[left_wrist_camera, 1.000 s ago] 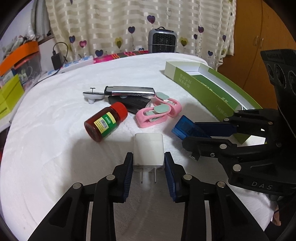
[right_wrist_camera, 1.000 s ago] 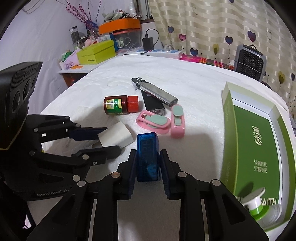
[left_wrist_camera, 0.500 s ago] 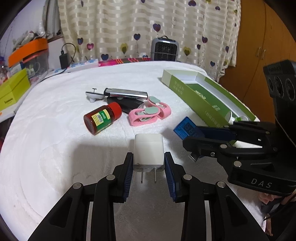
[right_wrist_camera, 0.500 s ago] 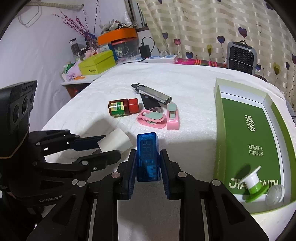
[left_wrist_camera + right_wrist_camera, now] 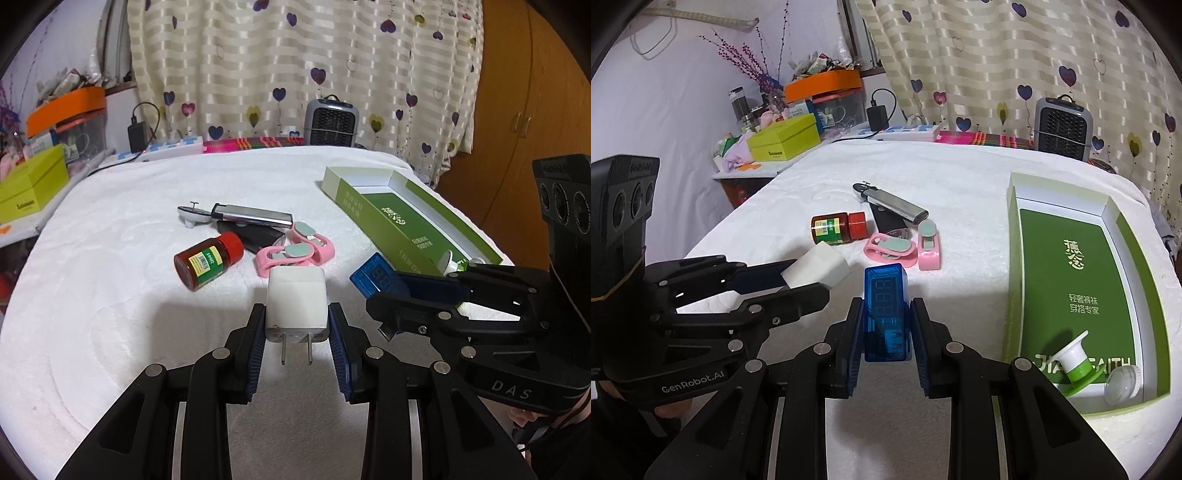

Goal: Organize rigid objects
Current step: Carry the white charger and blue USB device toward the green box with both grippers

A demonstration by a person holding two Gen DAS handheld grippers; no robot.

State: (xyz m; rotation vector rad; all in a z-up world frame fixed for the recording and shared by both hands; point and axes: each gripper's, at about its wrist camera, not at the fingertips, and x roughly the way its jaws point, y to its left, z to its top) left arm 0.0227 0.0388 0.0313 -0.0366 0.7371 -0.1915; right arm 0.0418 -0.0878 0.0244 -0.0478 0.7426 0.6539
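My left gripper (image 5: 297, 317) is shut on a white plug adapter (image 5: 296, 302), prongs pointing back at the camera, held above the white cloth. My right gripper (image 5: 885, 317) is shut on a blue USB meter (image 5: 885, 310), also lifted. Each gripper shows in the other's view: the right gripper (image 5: 417, 295) beside the adapter, the left gripper (image 5: 798, 280) left of the meter. On the cloth lie a red-capped brown bottle (image 5: 207, 260), two pink clips (image 5: 295, 251), a silver-and-black tool (image 5: 251, 218) and a black case (image 5: 255, 234).
An open green box (image 5: 1012, 266) sits at the right, holding a white-and-green cap (image 5: 1075, 360) and a white lid (image 5: 1121, 382). A small heater (image 5: 331, 122), a power strip (image 5: 173, 149) and a cluttered side shelf (image 5: 783, 140) line the far edge.
Both grippers have risen and drawn back a little with their objects still held, so the table items look smaller and farther. Nothing on the cloth has shifted.
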